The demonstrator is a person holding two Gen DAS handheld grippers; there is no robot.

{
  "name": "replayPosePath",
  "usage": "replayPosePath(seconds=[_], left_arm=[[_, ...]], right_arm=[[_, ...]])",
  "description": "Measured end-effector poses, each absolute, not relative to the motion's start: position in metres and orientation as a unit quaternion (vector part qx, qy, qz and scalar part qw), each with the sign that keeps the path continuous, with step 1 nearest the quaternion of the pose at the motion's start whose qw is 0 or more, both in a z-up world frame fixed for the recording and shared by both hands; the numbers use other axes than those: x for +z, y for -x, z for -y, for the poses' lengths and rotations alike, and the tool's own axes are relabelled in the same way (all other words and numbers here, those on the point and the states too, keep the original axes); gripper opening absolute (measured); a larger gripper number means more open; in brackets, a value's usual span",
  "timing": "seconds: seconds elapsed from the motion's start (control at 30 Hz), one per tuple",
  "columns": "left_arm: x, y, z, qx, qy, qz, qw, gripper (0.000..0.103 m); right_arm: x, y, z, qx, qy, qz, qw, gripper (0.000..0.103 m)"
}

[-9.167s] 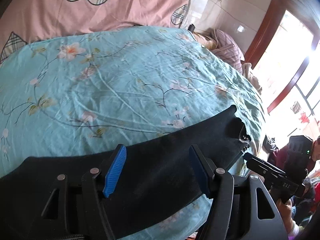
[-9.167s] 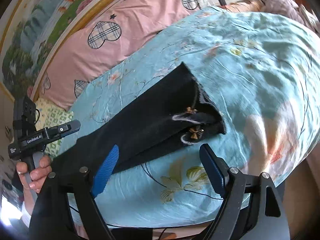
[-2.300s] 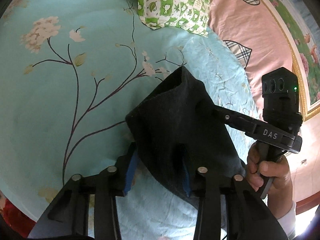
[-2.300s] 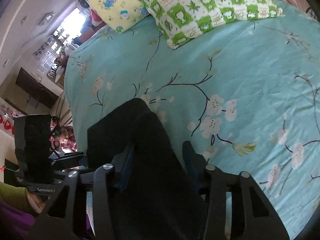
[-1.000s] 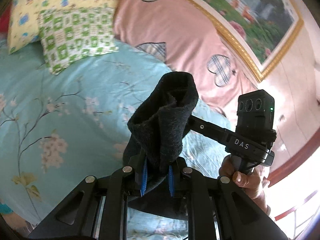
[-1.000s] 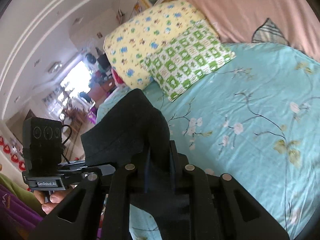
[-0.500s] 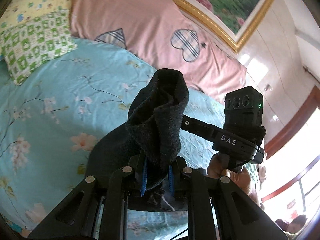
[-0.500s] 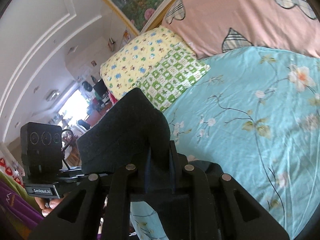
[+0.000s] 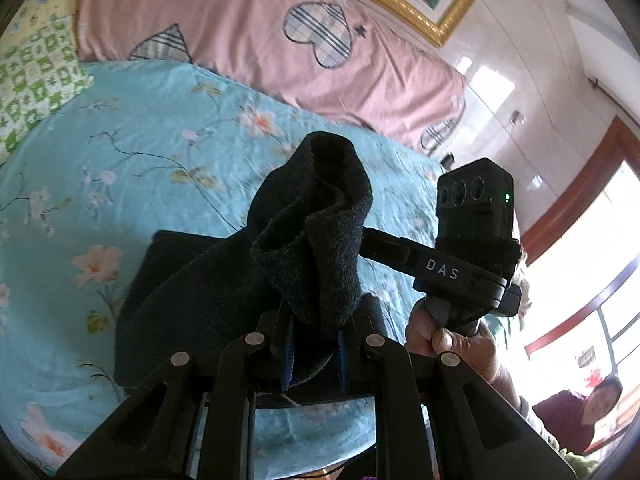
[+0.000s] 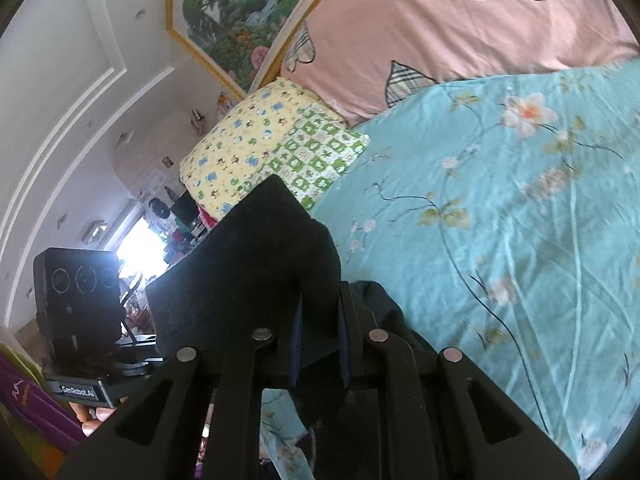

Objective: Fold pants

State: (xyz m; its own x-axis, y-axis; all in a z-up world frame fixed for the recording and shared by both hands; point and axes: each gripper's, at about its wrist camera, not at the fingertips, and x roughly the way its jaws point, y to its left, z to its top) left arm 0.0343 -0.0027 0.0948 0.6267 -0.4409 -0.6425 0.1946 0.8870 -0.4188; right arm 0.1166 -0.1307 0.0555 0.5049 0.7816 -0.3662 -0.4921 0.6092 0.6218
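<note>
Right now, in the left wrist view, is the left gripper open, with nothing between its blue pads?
No, the left gripper is shut on the black fleece pants, whose bunched cloth stands up between its blue pads.

Black, fuzzy knit pants (image 9: 312, 240), bunched into a raised, rolled bundle above a turquoise floral bedsheet (image 9: 132, 152); a lower portion (image 9: 172, 304) drapes flat onto the sheet. The bundle's folded edge (image 10: 256, 256) stands upward.

Bed (image 9: 132, 152) under a teal floral sheet.
Black pants (image 9: 192, 288) partly rest on it; a green-check pillow (image 10: 320, 156) and a yellow pillow (image 10: 240, 140) lie at one end, and pink bedding (image 9: 256, 40) lies along the back.
</note>
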Motion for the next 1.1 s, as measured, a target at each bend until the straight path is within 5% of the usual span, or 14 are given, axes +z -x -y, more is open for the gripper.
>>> replayPosePath(seconds=[0.83, 1.1], left_arm=[[0.048, -0.037, 0.076, -0.220, 0.085, -0.438, 0.867, 0.016], [0.037, -0.040, 0.081, -0.240, 0.084, -0.443, 0.860, 0.027]], right_arm=[[0.005, -0.077, 0.197, 0.308, -0.266, -0.342, 0.847, 0.017], [0.005, -0.060, 0.217, 0.244, -0.254, -0.355, 0.866, 0.019]])
